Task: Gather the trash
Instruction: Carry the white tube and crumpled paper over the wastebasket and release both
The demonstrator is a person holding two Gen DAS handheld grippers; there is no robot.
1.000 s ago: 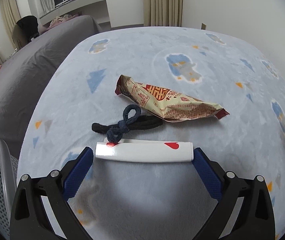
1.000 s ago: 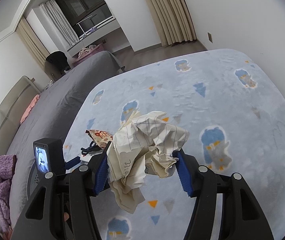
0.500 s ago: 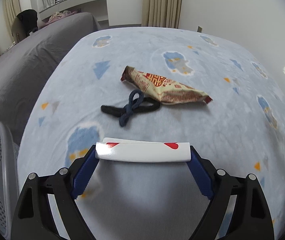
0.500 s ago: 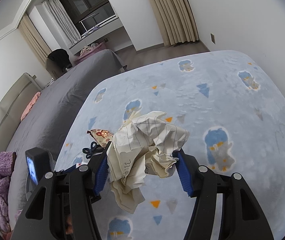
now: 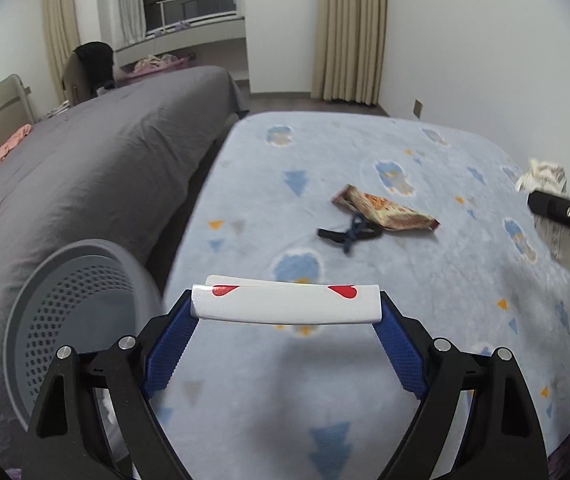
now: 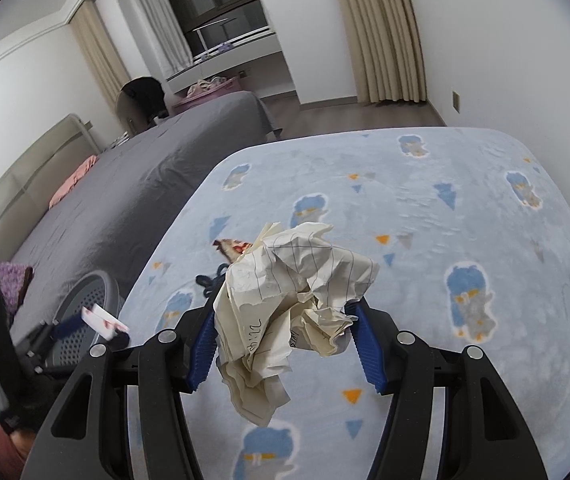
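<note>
My left gripper (image 5: 286,313) is shut on a white playing card with red hearts (image 5: 269,303), held flat above the blue rug (image 5: 425,288). A grey mesh bin (image 5: 69,304) lies just left of it. My right gripper (image 6: 285,320) is shut on a crumpled ball of lined paper (image 6: 297,280), raised over the rug. A snack wrapper (image 5: 385,210) and dark hair ties (image 5: 349,234) lie on the rug beyond the card. The right wrist view shows the wrapper (image 6: 233,248), the hair ties (image 6: 209,280), the bin (image 6: 81,300) and the card (image 6: 103,320) at lower left.
A bed with a grey cover (image 5: 85,168) runs along the rug's left edge, close behind the bin. A purple knitted cloth (image 6: 1,280) is at the far left. White walls, curtains and a window ledge close the room at the back.
The left gripper has closed on the card, lifted it off the rug and swung left, so the bin now looms large. The right gripper drifted a little with its paper.
</note>
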